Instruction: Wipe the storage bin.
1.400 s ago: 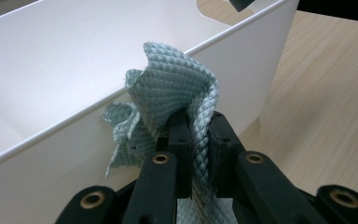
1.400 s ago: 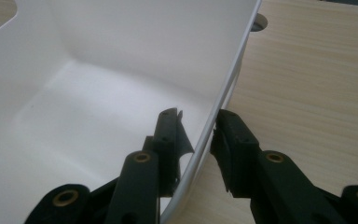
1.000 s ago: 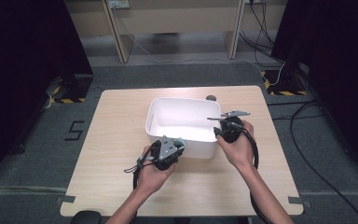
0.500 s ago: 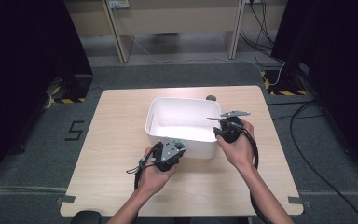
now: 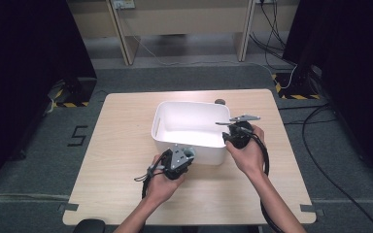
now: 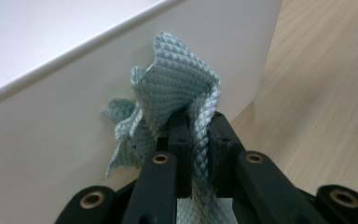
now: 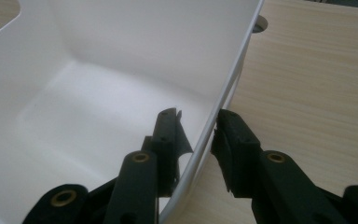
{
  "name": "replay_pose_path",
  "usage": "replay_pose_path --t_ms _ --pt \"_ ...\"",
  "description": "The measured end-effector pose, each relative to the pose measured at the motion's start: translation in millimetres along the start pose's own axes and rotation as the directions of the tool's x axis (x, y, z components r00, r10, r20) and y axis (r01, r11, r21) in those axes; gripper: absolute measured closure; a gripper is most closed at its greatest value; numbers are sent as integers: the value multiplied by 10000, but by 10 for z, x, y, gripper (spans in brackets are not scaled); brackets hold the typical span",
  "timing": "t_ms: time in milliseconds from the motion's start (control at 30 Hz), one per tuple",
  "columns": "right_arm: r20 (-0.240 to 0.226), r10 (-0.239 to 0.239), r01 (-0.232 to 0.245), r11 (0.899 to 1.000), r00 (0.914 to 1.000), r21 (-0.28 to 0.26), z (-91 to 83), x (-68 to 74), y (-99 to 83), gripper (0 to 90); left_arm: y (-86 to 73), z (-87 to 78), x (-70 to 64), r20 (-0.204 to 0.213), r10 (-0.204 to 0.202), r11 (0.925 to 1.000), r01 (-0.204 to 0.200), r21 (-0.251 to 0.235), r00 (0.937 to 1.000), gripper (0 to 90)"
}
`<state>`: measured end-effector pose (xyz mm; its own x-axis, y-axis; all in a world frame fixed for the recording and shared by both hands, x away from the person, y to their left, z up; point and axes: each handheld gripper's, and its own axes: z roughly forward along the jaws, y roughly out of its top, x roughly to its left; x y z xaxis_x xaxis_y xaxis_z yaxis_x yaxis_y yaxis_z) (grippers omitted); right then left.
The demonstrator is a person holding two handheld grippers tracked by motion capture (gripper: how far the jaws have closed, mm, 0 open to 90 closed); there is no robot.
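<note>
While I stand at the near edge: both my hands reach in from the bottom of the high view, one tool in each.
Left tool [image 6: 198,135]: its jaws are pressed together on a pale blue-green cloth [image 6: 177,93] with a diamond weave; a fold of the cloth stands up between and above the jaw tips.
Cloth position: centre of my left gripper view, right up against the outer front wall of the white tub [image 6: 51,135]; in the high view it is a small pale patch at my left tool [image 5: 177,160], lower centre of the frame.
Right tool [image 7: 198,135]: its jaws straddle the tub's right wall [image 7: 223,88], one jaw inside, one outside, close on the rim; whether they pinch it tight I cannot tell.
Tub [image 5: 189,127]: middle of the wooden desk [image 5: 116,160], its inside bare.
Right hand [image 5: 245,150]: just right of the tub's near right corner.
</note>
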<state>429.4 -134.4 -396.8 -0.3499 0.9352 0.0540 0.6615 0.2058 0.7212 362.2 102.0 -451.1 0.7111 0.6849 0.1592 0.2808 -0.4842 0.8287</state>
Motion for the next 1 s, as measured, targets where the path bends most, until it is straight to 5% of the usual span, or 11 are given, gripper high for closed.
replay_pose_path --t_ms 1000 --pt "13 -11 11 10000 10000 -31 1 2 -2 700 -131 143 -43 78 65 9987 -69 501 9999 819"
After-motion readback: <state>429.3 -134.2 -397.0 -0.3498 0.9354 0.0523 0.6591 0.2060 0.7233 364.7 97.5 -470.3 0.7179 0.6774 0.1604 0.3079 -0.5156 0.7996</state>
